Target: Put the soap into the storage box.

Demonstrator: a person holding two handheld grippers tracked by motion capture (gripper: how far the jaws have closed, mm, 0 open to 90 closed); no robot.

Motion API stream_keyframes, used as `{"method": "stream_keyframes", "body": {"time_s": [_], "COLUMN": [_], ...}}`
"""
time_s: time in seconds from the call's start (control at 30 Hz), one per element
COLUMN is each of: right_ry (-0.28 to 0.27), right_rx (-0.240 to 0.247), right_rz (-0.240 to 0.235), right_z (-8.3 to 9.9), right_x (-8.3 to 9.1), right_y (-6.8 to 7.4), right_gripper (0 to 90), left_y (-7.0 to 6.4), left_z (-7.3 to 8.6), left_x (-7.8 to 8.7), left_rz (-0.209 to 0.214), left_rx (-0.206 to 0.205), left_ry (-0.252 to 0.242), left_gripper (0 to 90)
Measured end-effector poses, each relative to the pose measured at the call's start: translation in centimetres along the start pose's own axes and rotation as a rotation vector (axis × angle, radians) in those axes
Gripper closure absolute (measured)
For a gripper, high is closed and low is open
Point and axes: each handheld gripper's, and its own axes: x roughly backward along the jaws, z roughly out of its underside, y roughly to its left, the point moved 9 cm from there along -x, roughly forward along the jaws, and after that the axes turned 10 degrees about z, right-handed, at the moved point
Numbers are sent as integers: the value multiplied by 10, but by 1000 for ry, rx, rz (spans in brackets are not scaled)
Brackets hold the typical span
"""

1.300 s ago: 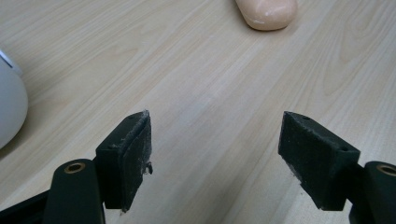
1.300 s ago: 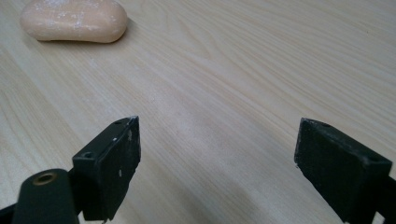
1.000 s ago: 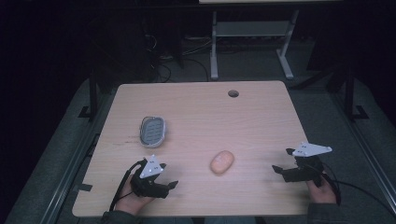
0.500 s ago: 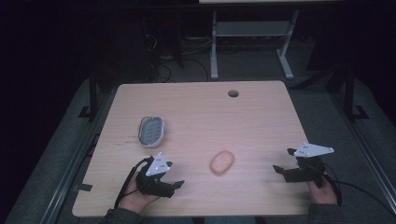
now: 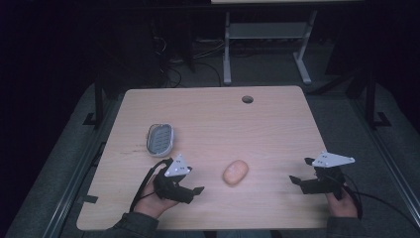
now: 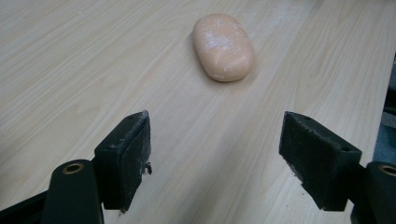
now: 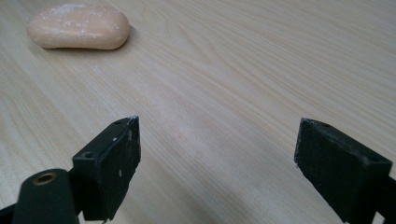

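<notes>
Table is taking up the middle of the high view, wood top, small round hole toward its upper edge. Progress read: early stage, nothing is being held yet, so the grab and the placement both look left to do. Left gripper is sitting at lower left of that frame, angled toward the soap bar, which is lying flat on bare wood just right of it, lower center. In the left gripper view the soap is showing at upper center, ahead of the jaws and apart from them; jaws are standing spread wide, nothing between. Right gripper is resting at lower right, well apart from the soap; in its own view its jaws are also standing wide apart and empty, soap at upper left. 1 container: the soap dish, left of center, looking empty, near the left gripper but not touching. My guess: soap is going into that dish.
</notes>
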Motion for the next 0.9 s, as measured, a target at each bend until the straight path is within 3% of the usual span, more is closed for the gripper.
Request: {"method": "stream_keyframes", "body": {"time_s": [0.3,0.9], "right_ry": [1,0], "right_rx": [6,3], "right_rz": [-8,-9], "right_z": [-1,-1], "right_x": [0,0], "right_y": [3,2], "right_gripper": [140,140], "left_y": [-5,-10], "left_z": [-18,-31], "left_x": [-14,-35], "left_rz": [30,38], "left_rx": [-27,-39], "left_ry": [13,60], "left_gripper": [242,235]}}
